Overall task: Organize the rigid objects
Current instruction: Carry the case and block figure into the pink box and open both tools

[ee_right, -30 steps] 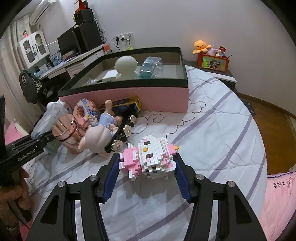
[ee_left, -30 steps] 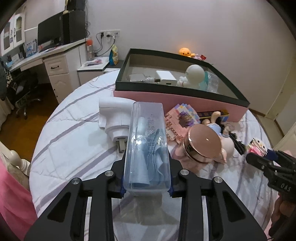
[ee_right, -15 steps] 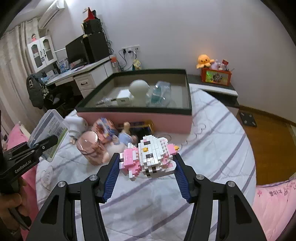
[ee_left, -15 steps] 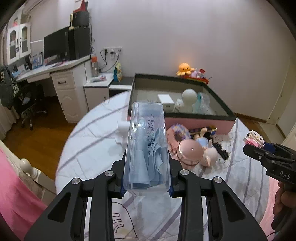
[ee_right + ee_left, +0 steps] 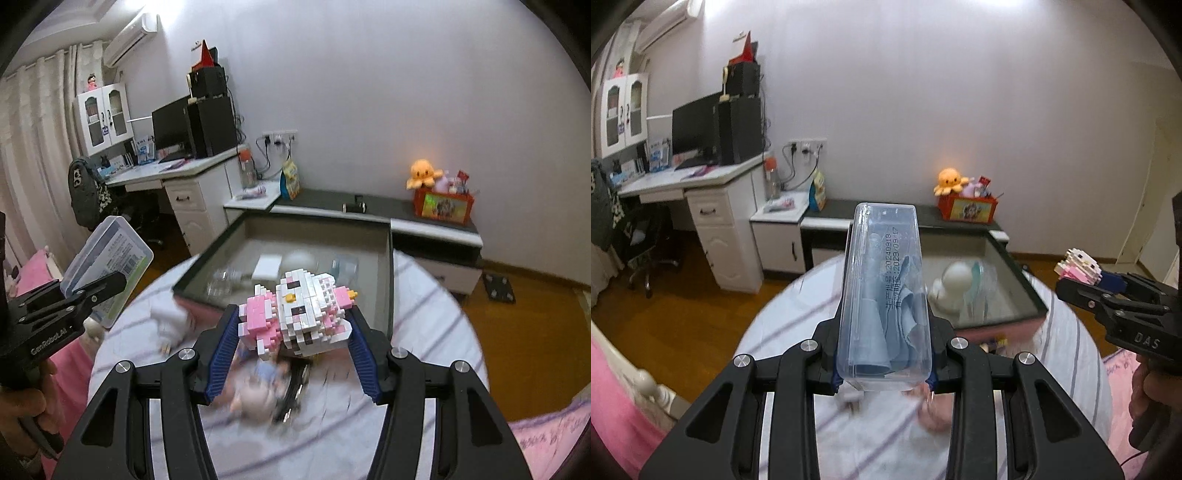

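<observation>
Bedroom, white desk along the far wall, round surface (image 5: pixel 424 295) under a striped cloth carrying everything. Pink-walled box with a dark rim (image 5: pixel 388 280) is sitting at the far edge of the surface, already holding a white round-headed figure (image 5: pixel 955 277), a white block and some clear plastic pieces. Left tongs (image 5: pixel 884 373) are clenching a clear plastic case (image 5: pixel 884 291) with blue folded material inside, carrying it in the air above the surface's near edge. Right tongs (image 5: pixel 293 343) are gripping a pink-and-white brick-built figure (image 5: pixel 295 314) by its sides, also off the surface, hanging just short of the box's near wall. Loose toys are lying blurred on the cloth beneath, including a doll. Judging the step as carrying both items toward the box. Risks: the brick figure is pinched across studded, uneven faces, so a jolt may be shedding bricks or twisting it loose; the case is slick and long, gripped near one end, so it may be pivoting or sliding out; both hands converging on one box may be knocking together.
</observation>
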